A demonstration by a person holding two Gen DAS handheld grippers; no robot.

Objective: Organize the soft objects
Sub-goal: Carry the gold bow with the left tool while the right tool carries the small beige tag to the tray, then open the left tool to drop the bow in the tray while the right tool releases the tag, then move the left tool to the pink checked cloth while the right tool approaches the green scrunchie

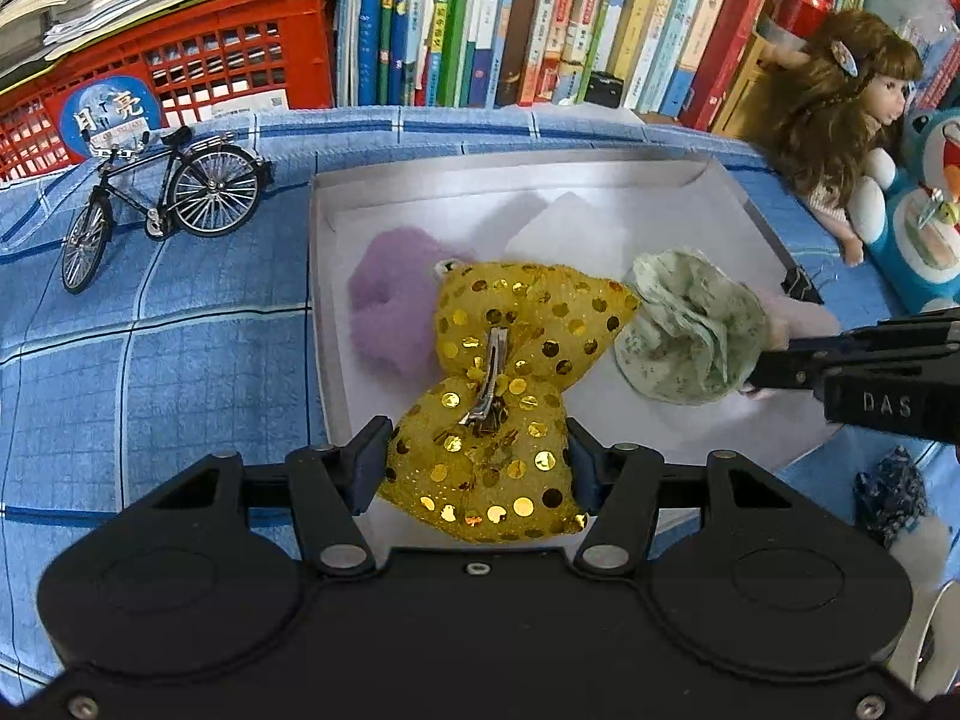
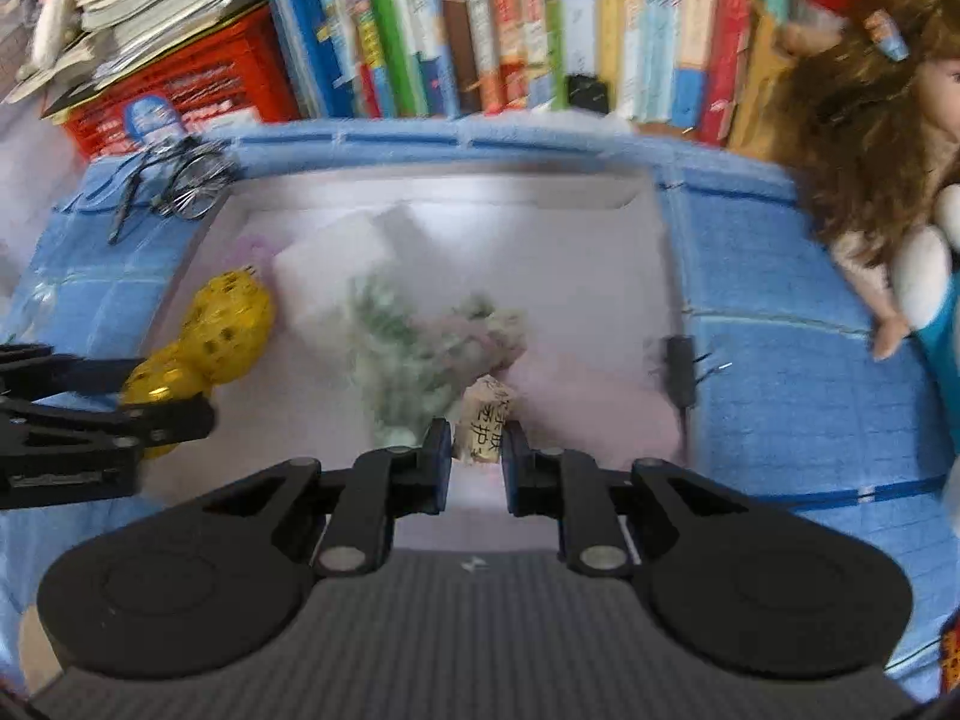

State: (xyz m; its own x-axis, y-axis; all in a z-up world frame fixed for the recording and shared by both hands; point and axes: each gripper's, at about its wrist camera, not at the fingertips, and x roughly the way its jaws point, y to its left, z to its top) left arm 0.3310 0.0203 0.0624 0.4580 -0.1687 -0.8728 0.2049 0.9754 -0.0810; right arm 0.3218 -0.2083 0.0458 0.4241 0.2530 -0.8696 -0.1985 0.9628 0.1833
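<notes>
A shallow white box [image 1: 318, 276] lies on the blue checked cloth. In it lie a purple fluffy scrunchie [image 1: 384, 300] and a white pad [image 1: 576, 222]. My left gripper [image 1: 477, 462] is shut on a yellow sequinned bow [image 1: 510, 372] and holds it over the box's near edge. My right gripper [image 2: 475, 453] is shut on a pale green floral scrunchie [image 2: 408, 354] by its paper tag [image 2: 483, 420], over the box; the view is blurred. In the left wrist view this scrunchie [image 1: 696, 330] hangs from the right gripper's fingers [image 1: 780, 369].
A model bicycle [image 1: 162, 198] stands left of the box. A red crate [image 1: 180, 66] and a row of books [image 1: 540, 18] line the back. A doll [image 1: 840, 120] and a blue plush [image 1: 924, 210] sit right. A dark floral scrunchie [image 1: 888, 492] lies near right.
</notes>
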